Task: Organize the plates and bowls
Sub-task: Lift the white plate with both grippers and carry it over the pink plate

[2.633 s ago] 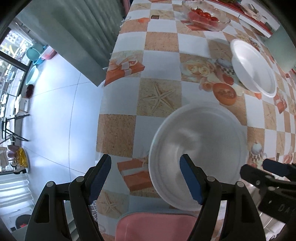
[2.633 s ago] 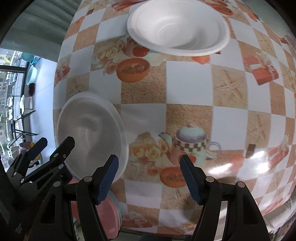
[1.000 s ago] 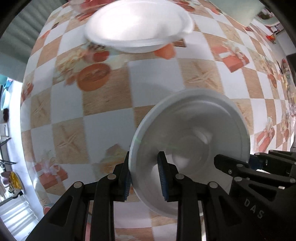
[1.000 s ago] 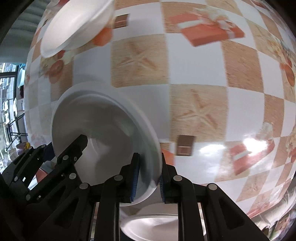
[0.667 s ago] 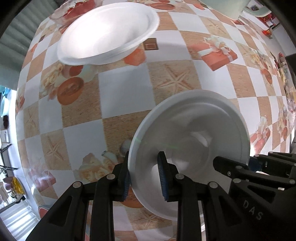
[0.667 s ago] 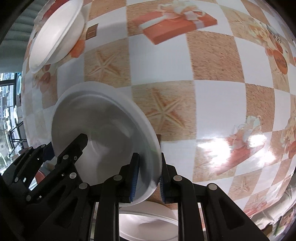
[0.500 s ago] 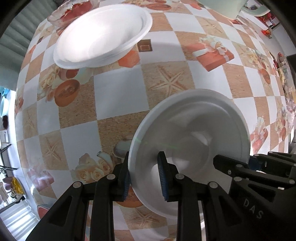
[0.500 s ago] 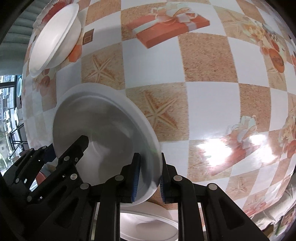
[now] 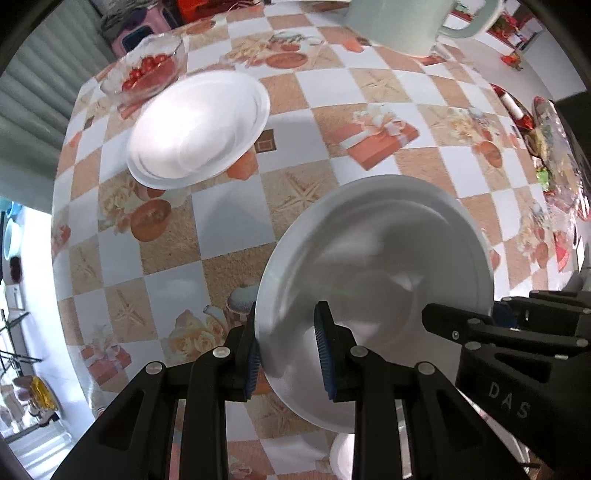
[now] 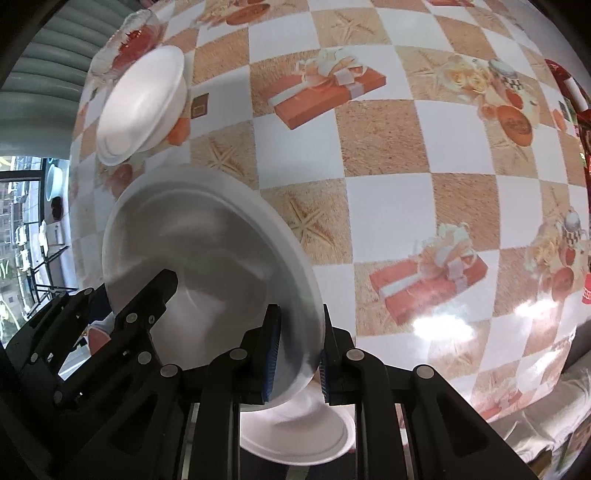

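A white foam plate (image 9: 373,258) hangs above the bench (image 9: 236,229), gripped at opposite edges by both tools. In the left wrist view the left tool (image 9: 290,345) is clenched on the plate's near-left rim, one blue pad under the rim and the other on its upper face; the right tool (image 10: 295,349) shows in its own view clamped the same way on the near-right rim, the rim passing between its two blue pads. Each tool's black frame also appears at the edge of the other's view, reaching onto the far side of the plate. The plate is tilted and slightly blurred, so its ridges are hard to make out. A second white foam bowl (image 9: 199,125) rests on the checkered tablecloth well apart, toward the far left, just beside a glass bowl of red fruit (image 9: 147,70). A pale green jug (image 9: 402,18) stands at the far edge, cut off by the frame. Below the held plate in the right wrist view, another white dish (image 10: 295,435) lies partly hidden behind the tool's fingers; whether it sits on the bench or lower cannot be told. The bench's right edge is crowded with small blurred items.
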`<state>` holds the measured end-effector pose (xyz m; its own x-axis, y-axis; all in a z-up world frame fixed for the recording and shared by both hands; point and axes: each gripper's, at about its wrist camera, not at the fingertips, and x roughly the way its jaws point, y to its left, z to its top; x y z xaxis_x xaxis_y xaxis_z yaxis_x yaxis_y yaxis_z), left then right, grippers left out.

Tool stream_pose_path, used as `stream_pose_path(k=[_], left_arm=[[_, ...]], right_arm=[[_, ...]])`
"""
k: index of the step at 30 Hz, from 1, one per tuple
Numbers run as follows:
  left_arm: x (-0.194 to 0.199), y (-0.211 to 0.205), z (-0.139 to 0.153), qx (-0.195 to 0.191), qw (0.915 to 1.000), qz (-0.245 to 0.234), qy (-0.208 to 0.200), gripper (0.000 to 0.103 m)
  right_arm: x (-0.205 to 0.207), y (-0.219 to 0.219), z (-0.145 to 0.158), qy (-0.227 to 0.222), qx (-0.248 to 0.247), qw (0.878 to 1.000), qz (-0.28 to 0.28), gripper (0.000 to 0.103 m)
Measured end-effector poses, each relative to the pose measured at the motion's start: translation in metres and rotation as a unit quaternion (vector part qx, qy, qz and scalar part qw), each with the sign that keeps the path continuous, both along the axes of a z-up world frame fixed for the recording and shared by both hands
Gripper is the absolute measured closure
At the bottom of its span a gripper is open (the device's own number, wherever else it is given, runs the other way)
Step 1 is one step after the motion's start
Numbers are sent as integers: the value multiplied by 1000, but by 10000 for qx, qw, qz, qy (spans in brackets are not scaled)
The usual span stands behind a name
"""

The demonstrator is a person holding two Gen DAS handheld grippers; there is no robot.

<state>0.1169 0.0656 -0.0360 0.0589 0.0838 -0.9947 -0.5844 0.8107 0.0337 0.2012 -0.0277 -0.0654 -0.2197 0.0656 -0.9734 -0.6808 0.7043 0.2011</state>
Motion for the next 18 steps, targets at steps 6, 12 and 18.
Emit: stream_pose_path(k=[6,12,18], left_arm=[[-17,-28,15,-7,9996,-260,-58,74],[-34,-61,19,-147,9983,-556,-14,74],[-51,-91,5,-402,9939,-1009,217,74]], right_arm=[[-12,-30,17,4,-9,10000,-54,83],[-35,-69,18,144,-145,9994,-291,83],[-52,-97,11,248,-328,9978,-520,83]])
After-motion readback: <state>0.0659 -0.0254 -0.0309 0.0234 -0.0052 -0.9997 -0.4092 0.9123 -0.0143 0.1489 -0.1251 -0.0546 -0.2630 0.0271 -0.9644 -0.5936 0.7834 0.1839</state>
